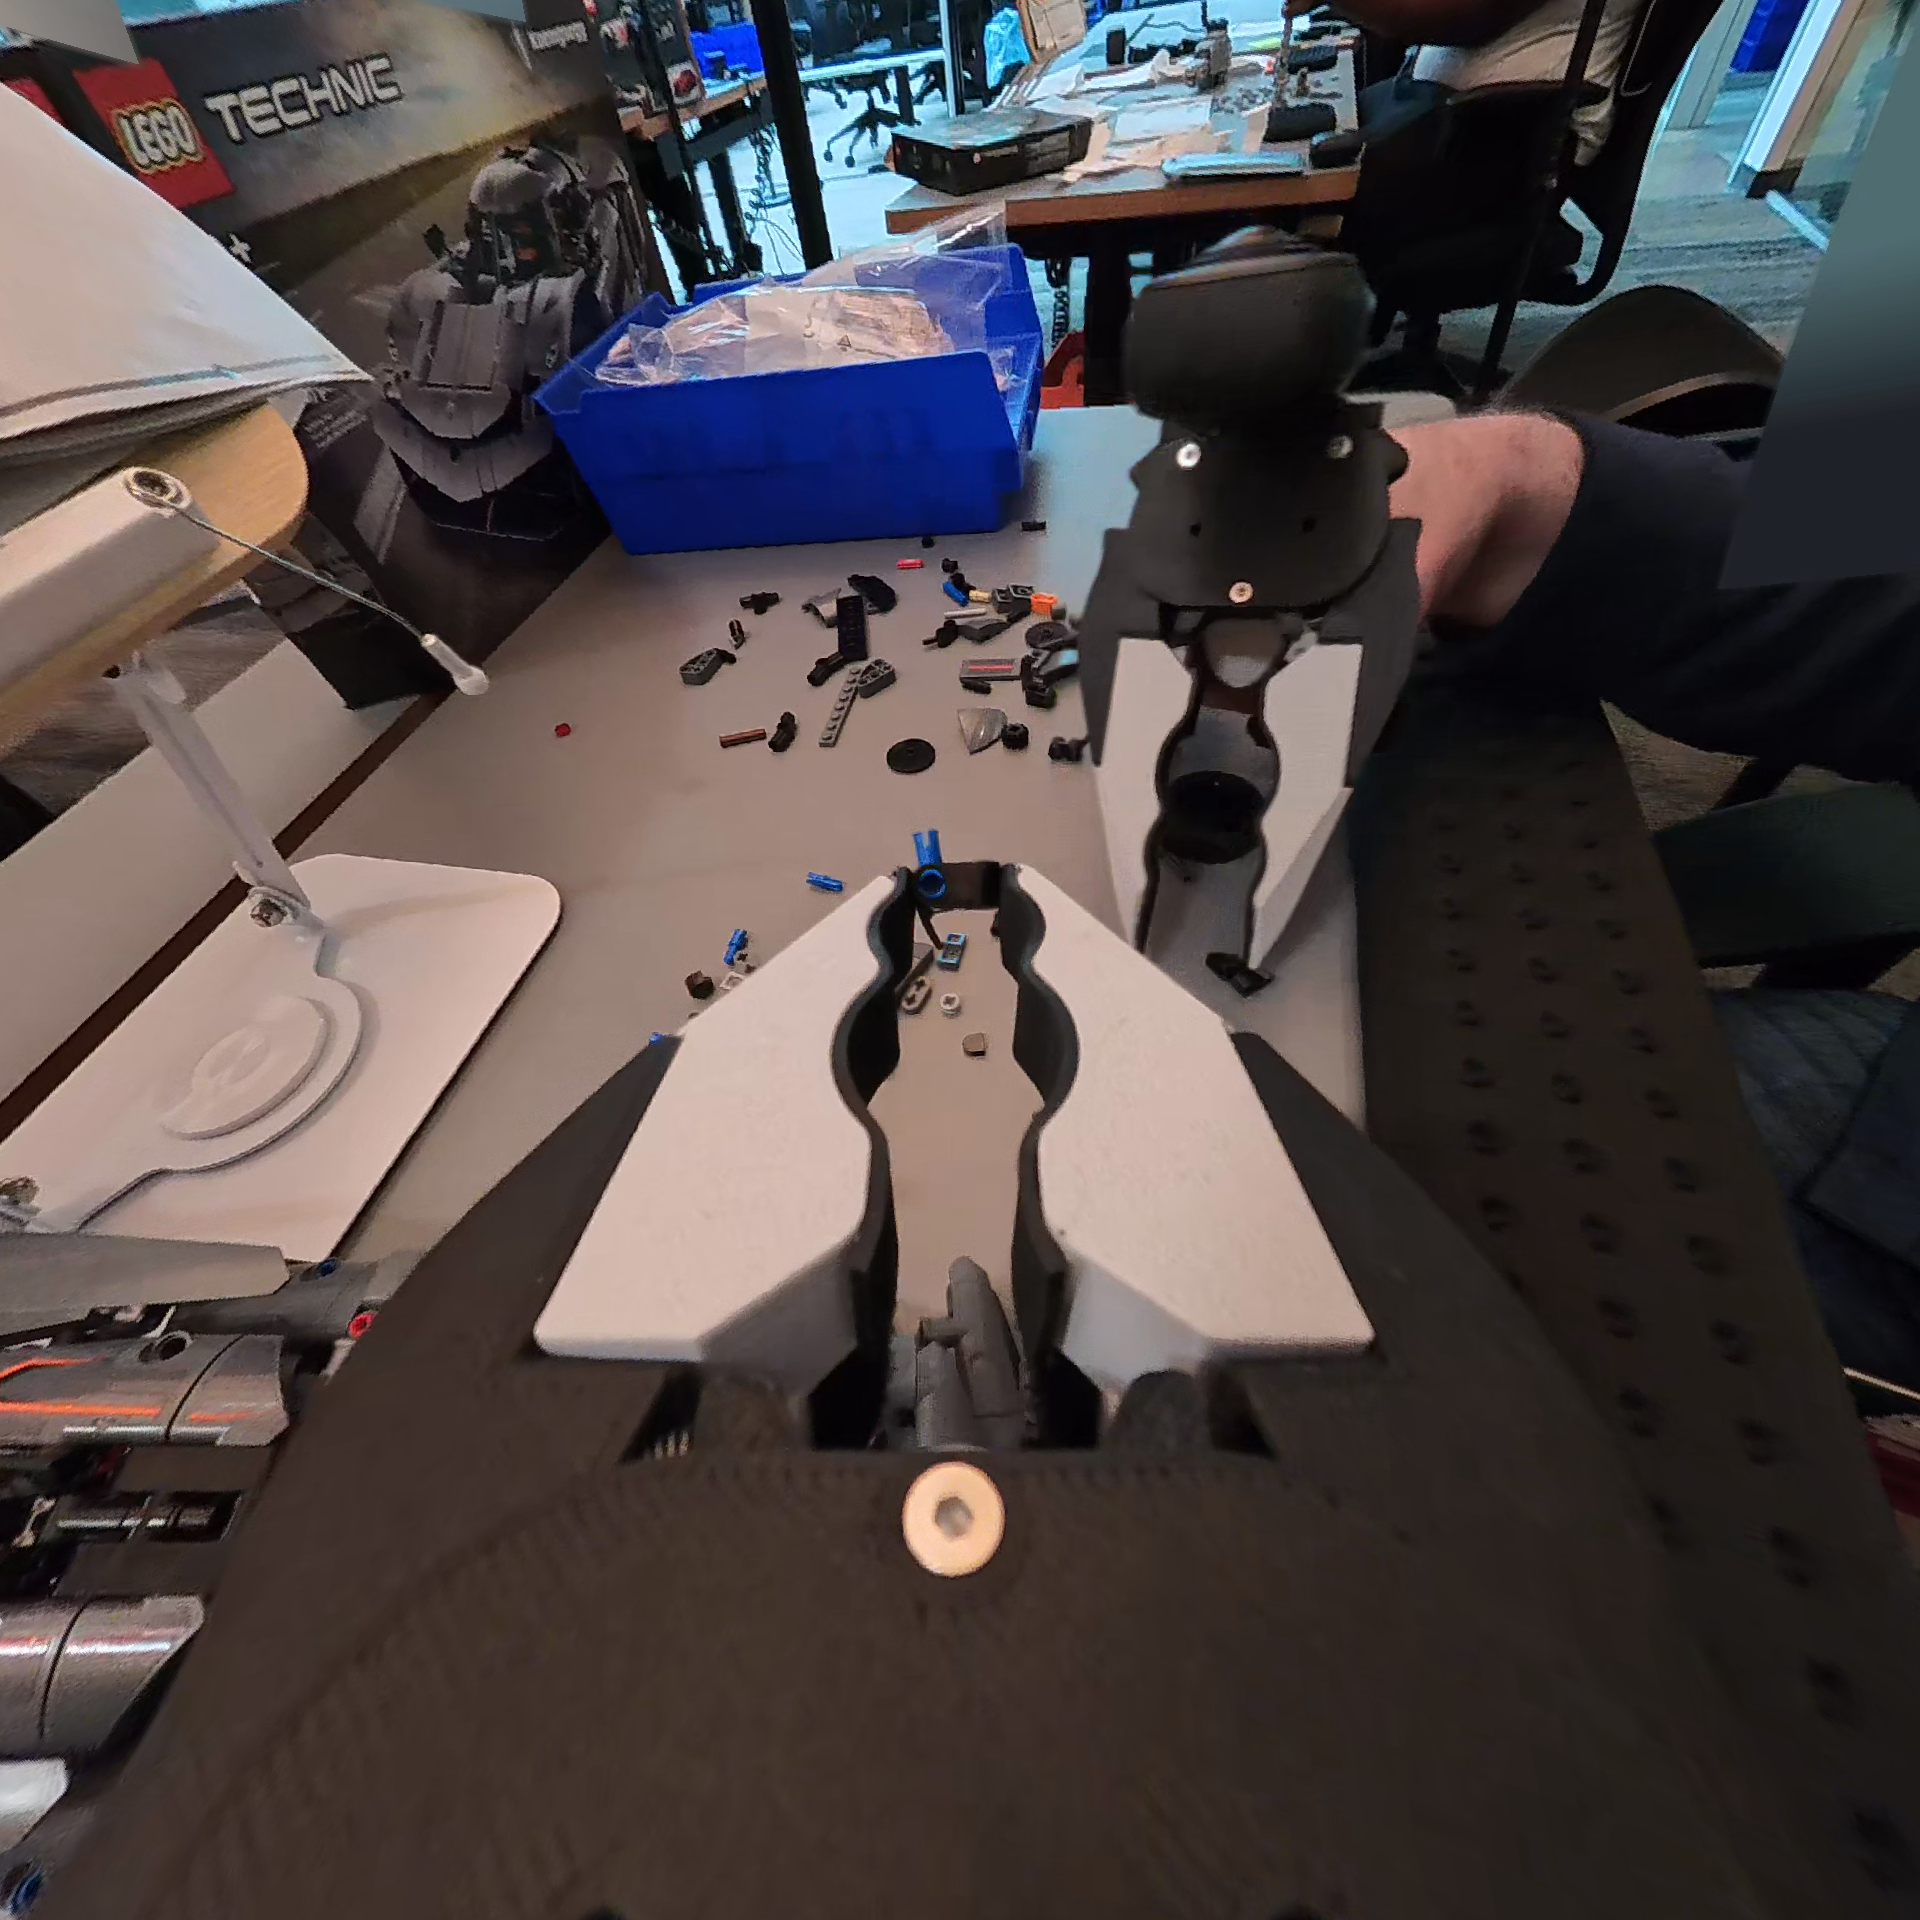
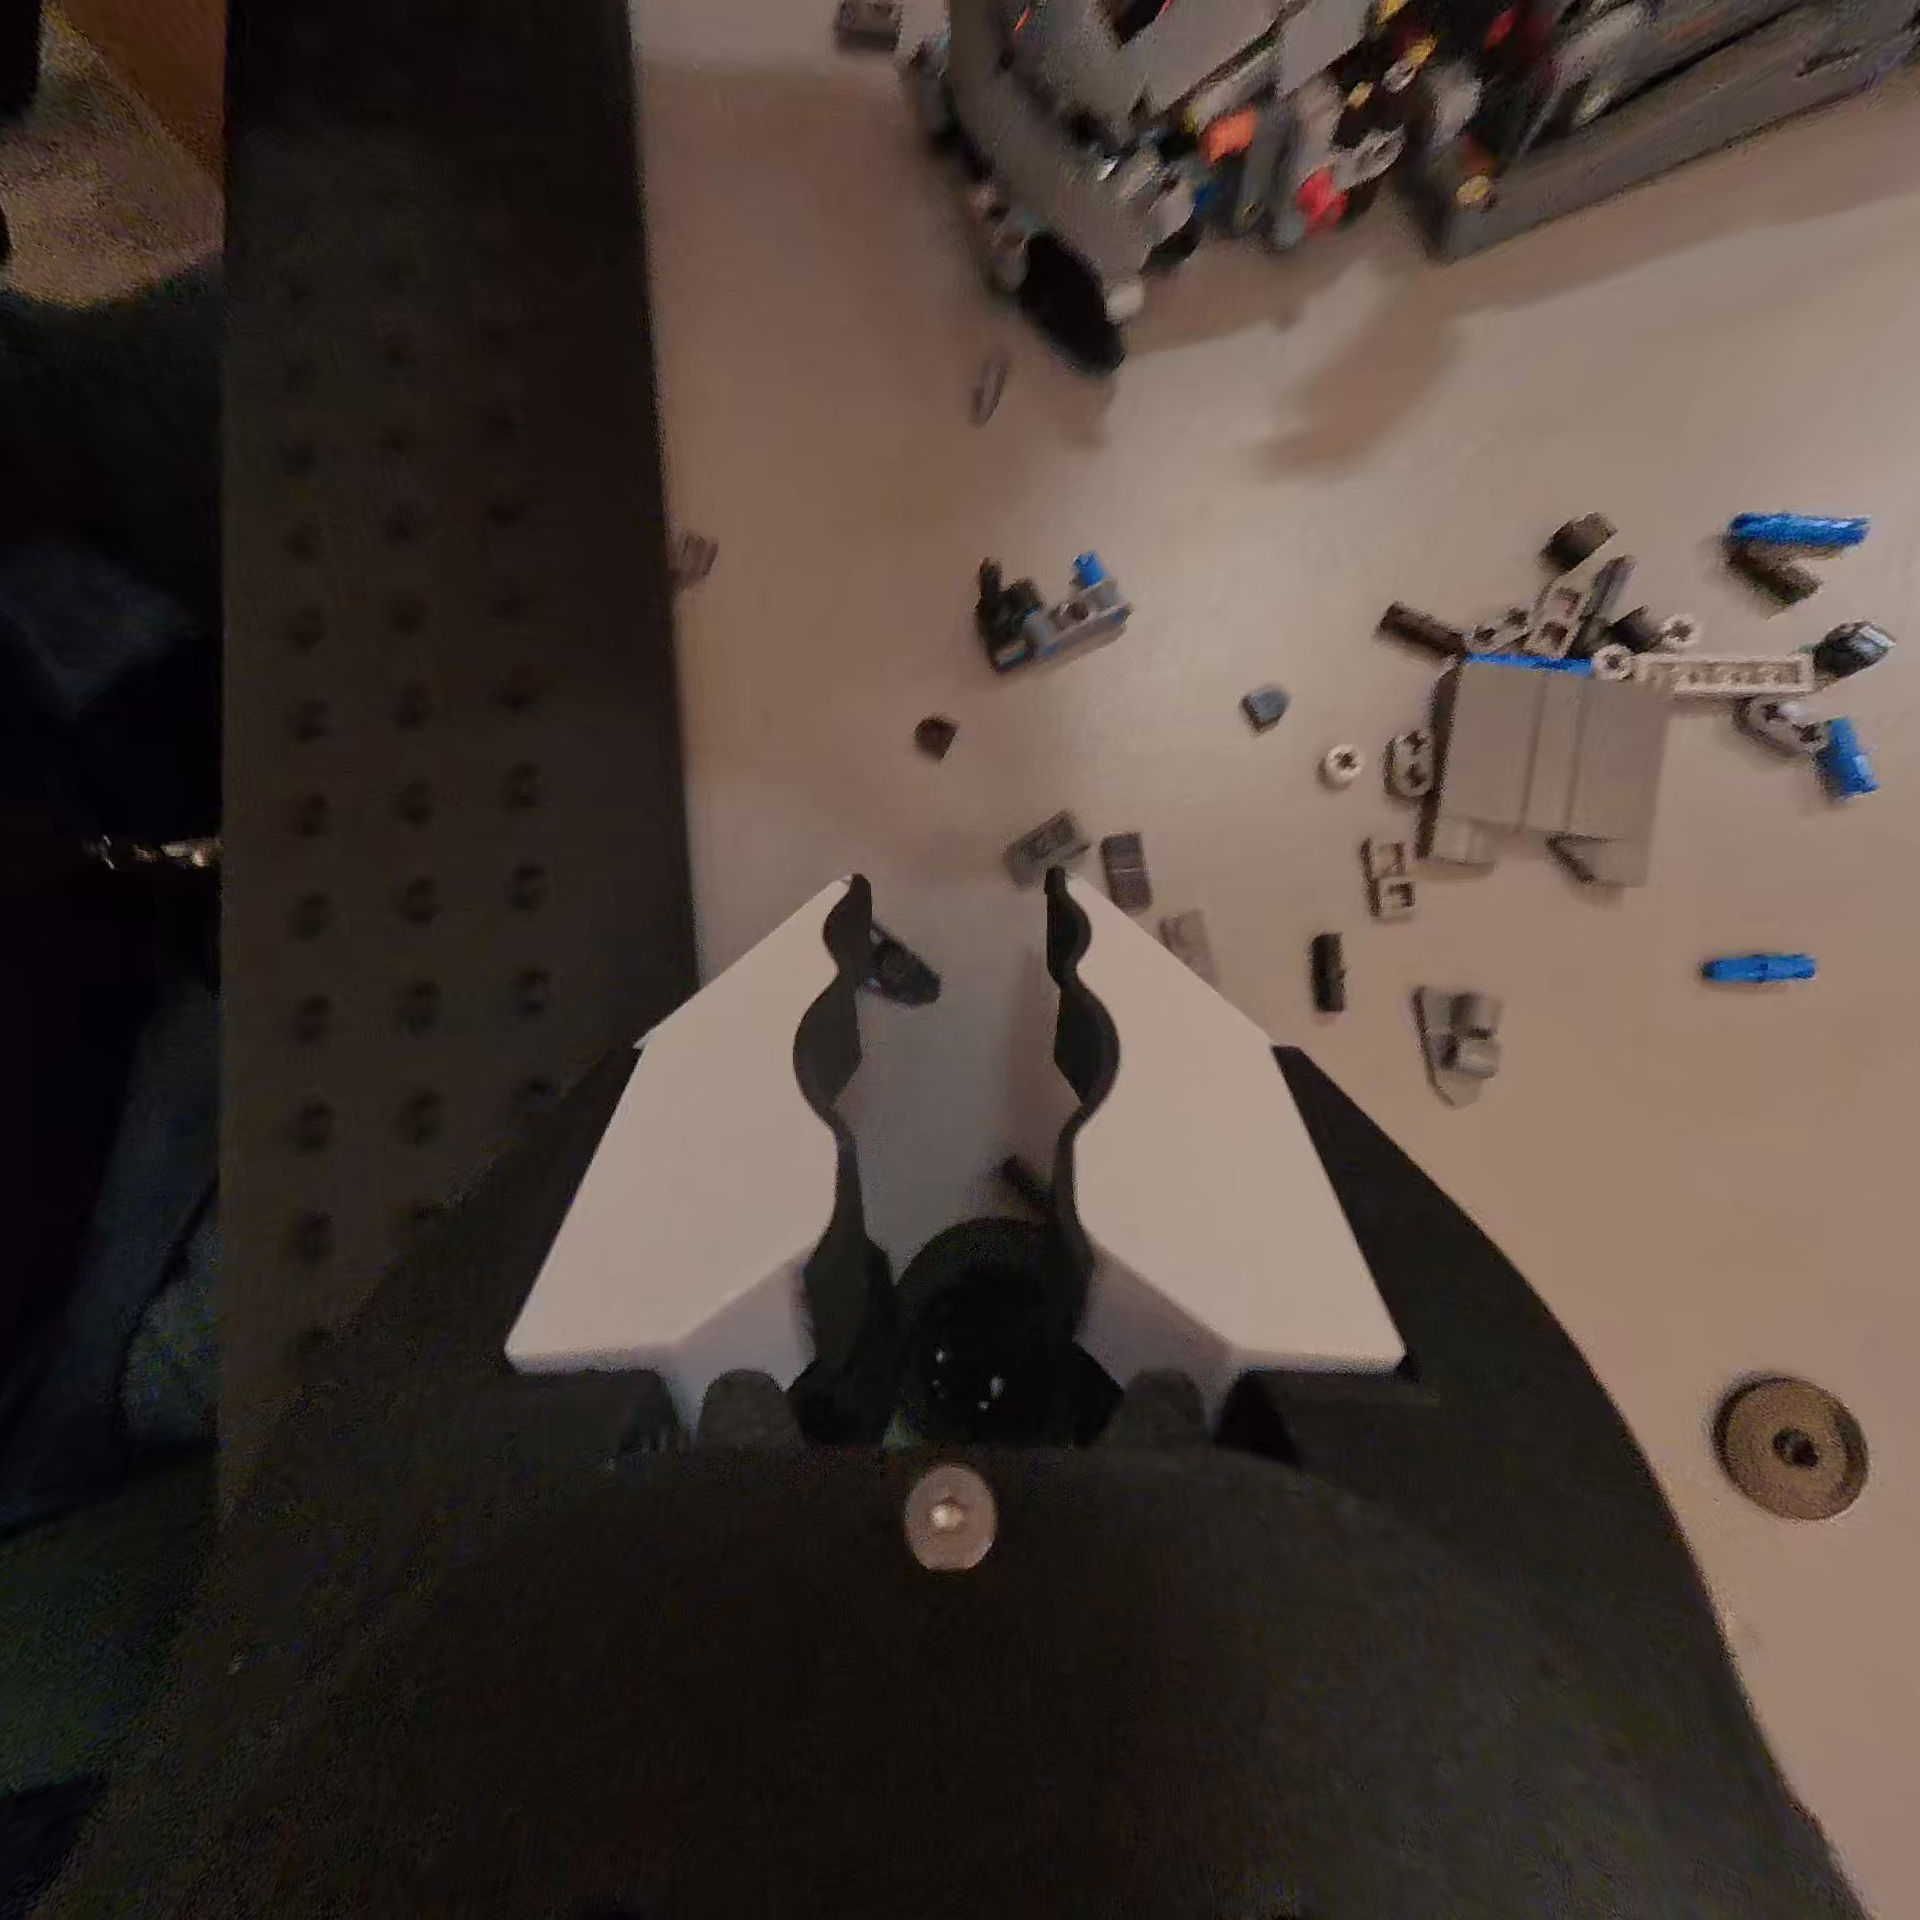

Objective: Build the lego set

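My left gripper point(image 1: 956, 881) is shut on a small black piece with a blue pin point(image 1: 928, 864), held at its fingertips just above the grey table point(image 1: 644, 831). My right gripper point(image 1: 1205, 935) points down at the table to the right of it, open and empty, over a small black piece point(image 1: 1242, 971). In the right wrist view the right gripper point(image 2: 954, 888) has its jaws apart, with a black piece point(image 2: 902, 971) beside its left finger and a round black piece point(image 2: 977, 1309) seen through the gap. A grey sub-assembly point(image 2: 1548, 769) lies among loose pieces.
Several loose pieces point(image 1: 935, 644) lie mid-table. A blue bin of bags point(image 1: 790, 447) and the set's box point(image 1: 416, 260) stand behind. A white stand point(image 1: 291, 1018) is left, the partly built model point(image 1: 135, 1382) near left. A black perforated board point(image 1: 1558, 1039) runs along the right. About 15 cm separates my left fingertips from my right.
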A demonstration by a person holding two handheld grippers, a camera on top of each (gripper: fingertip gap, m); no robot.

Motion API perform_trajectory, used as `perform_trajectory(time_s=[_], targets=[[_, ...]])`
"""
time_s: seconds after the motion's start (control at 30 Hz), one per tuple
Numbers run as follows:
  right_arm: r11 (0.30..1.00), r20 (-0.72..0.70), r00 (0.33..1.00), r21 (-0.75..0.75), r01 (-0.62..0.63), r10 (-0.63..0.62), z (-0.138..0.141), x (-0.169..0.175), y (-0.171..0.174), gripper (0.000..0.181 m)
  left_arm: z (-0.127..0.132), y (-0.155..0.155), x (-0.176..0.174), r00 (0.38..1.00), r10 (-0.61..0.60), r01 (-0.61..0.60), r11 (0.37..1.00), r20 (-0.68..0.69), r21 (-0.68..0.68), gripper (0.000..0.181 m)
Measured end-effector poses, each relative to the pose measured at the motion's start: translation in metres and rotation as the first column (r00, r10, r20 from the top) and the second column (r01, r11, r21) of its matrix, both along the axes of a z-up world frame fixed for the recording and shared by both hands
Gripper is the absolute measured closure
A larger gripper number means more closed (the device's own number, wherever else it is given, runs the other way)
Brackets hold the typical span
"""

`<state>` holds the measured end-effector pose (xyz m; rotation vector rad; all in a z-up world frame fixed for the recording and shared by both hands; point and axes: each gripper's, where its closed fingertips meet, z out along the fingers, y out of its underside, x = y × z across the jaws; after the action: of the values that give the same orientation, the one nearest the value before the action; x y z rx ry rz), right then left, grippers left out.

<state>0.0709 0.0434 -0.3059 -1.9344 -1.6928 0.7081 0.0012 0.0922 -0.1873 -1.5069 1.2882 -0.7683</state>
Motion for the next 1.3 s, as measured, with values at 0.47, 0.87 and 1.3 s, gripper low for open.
perform_trajectory(time_s=[0.47,0.87,1.3], targets=[[0.996,0.097,0.993,0.046,-0.071,0.067,-0.017,0.004,-0.013,0.167,-0.010,0.009,-0.001,0.998,0.040,-0.040,0.999,-0.042,0.012,0.168],[0.960,0.170,0.948,0.029,-0.279,0.271,-0.019,-0.042,-0.027,0.166,-0.013,0.005,-0.002,0.998,0.018,-0.017,1.000,-0.061,0.009,0.168],[0.965,-0.002,0.965,0.023,-0.262,0.262,0.000,-0.032,-0.023,0.160,-0.017,0.004,0.000,0.998,0.010,-0.011,1.000,-0.068,-0.012,0.168]])
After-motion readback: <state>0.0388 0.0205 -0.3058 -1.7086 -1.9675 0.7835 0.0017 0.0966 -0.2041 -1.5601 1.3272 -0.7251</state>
